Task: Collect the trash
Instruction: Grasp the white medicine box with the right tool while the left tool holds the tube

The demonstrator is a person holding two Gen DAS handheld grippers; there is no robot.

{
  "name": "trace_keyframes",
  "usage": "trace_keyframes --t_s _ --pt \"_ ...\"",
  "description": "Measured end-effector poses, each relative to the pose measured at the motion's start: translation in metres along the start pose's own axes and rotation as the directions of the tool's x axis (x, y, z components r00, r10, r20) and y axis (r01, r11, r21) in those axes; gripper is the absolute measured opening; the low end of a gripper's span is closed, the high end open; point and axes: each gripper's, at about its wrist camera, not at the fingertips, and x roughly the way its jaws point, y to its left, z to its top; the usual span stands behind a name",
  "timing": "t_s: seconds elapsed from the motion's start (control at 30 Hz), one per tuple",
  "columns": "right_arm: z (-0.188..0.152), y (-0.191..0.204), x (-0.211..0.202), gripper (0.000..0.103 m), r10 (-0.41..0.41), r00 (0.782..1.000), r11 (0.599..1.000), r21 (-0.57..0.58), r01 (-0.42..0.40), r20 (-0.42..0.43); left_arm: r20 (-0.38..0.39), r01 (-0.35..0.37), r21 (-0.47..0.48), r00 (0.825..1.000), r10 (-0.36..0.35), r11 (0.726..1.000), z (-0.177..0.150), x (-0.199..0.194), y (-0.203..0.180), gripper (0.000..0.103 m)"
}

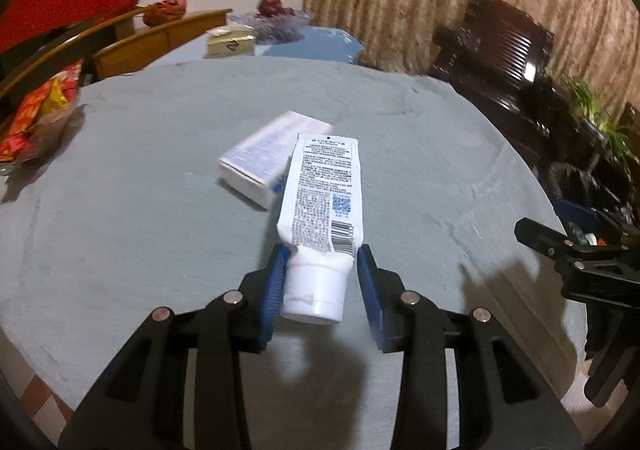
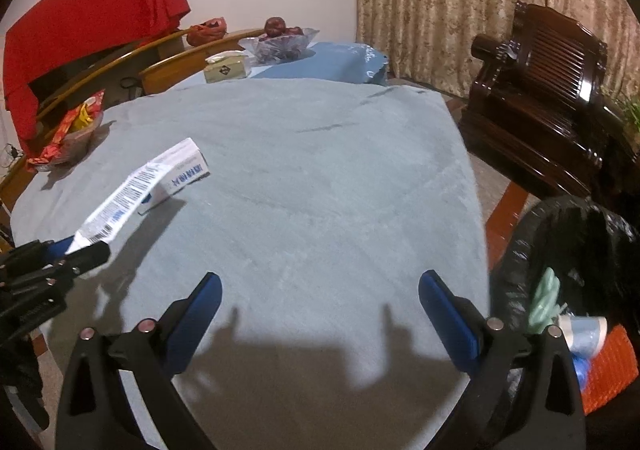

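Observation:
My left gripper is shut on a white tube with printed text and a barcode, gripped just above its cap, lifted above the grey-blue table cloth. A white and blue carton lies on the cloth just behind the tube. In the right wrist view the tube and carton show at the left, with the left gripper holding the tube. My right gripper is open and empty above the cloth's near part. A black-lined trash bin stands right of the table, with trash inside.
A bowl of red and yellow packets sits at the table's left edge. A tissue box and a glass fruit bowl stand on the blue table behind. Wooden chairs are at the back left, a dark armchair at the right.

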Motion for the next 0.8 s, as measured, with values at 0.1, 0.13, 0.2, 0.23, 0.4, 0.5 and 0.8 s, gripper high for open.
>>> trace_keyframes --t_s 0.1,0.13,0.2,0.23,0.4,0.5,0.8 --pt "0.011 0.015 0.010 0.097 0.022 1.000 1.000 -0.022 -0.022 0.008 0.012 -0.036 -0.031 0.999 0.036 0.999 0.004 -0.002 0.018 0.035" --pt "0.016 0.021 0.015 0.097 0.030 1.000 0.999 -0.029 -0.030 0.010 0.013 -0.049 -0.047 0.999 0.050 0.998 0.006 -0.001 0.026 0.035" --pt "0.025 0.035 0.023 0.097 0.049 0.999 0.998 -0.042 -0.048 0.014 0.013 -0.076 -0.070 0.997 0.077 0.995 0.009 0.001 0.040 0.035" --pt "0.029 0.040 0.027 0.097 0.055 0.998 0.997 -0.046 -0.054 0.015 0.013 -0.092 -0.080 0.996 0.093 0.993 0.012 0.003 0.048 0.035" --pt "0.049 0.081 0.049 0.097 0.102 0.995 0.992 -0.081 -0.101 0.010 -0.005 -0.144 -0.110 0.990 0.144 0.984 0.020 0.016 0.083 0.035" --pt "0.054 0.105 0.061 0.097 0.127 0.992 0.987 -0.100 -0.126 0.002 -0.017 -0.160 -0.129 0.987 0.159 0.979 0.022 0.022 0.103 0.035" --pt "0.057 0.168 0.101 0.097 0.134 0.989 0.980 -0.139 -0.142 -0.067 -0.040 -0.179 -0.146 0.984 0.175 0.973 0.024 0.036 0.137 0.035"
